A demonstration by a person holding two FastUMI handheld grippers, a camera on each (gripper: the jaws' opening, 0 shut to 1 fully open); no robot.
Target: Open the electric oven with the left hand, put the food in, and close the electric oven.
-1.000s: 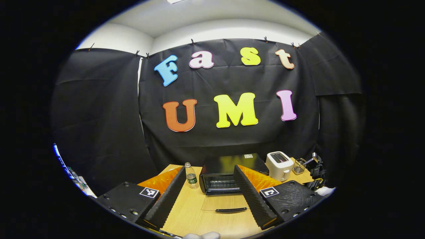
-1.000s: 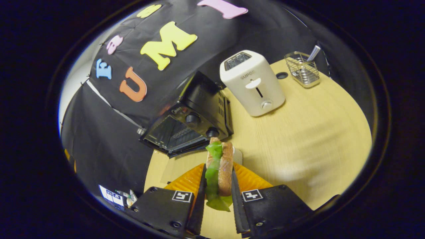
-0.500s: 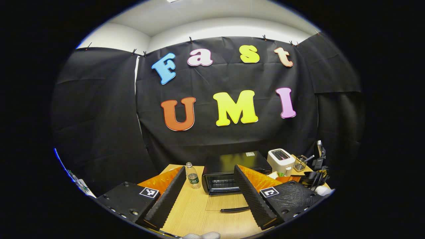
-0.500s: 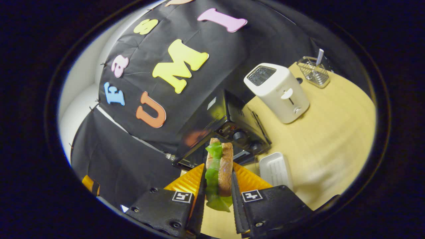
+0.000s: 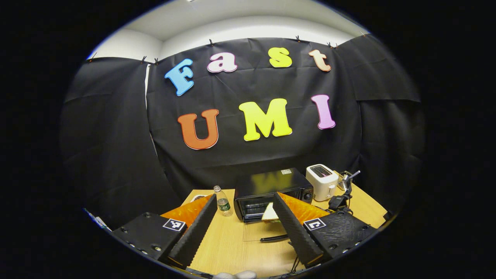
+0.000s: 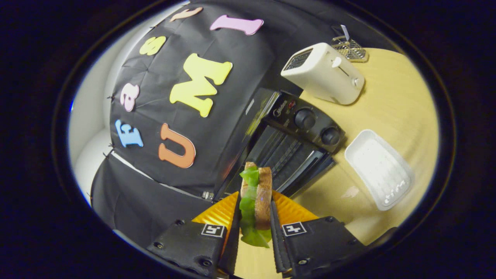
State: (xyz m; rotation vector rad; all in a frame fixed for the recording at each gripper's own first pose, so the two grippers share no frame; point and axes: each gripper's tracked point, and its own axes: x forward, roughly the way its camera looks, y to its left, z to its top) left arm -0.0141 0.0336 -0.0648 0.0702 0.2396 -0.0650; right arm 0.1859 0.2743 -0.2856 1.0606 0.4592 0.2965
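Black electric oven (image 5: pixel 273 190) sits w/ glass door (image 5: pixel 267 231) dropped flat on the surface (image 5: pixel 232 248), so opening's done. Left gripper (image 5: pixel 242 217): jaws apart, empty. Right gripper (image 6: pixel 254 217): jaws clamped on sandwich (image 6: pixel 255 201) just before the oven mouth; we still need to place it and close up.

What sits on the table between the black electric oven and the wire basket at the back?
The white toaster stands between the black electric oven and the wire basket, as the left gripper view shows.
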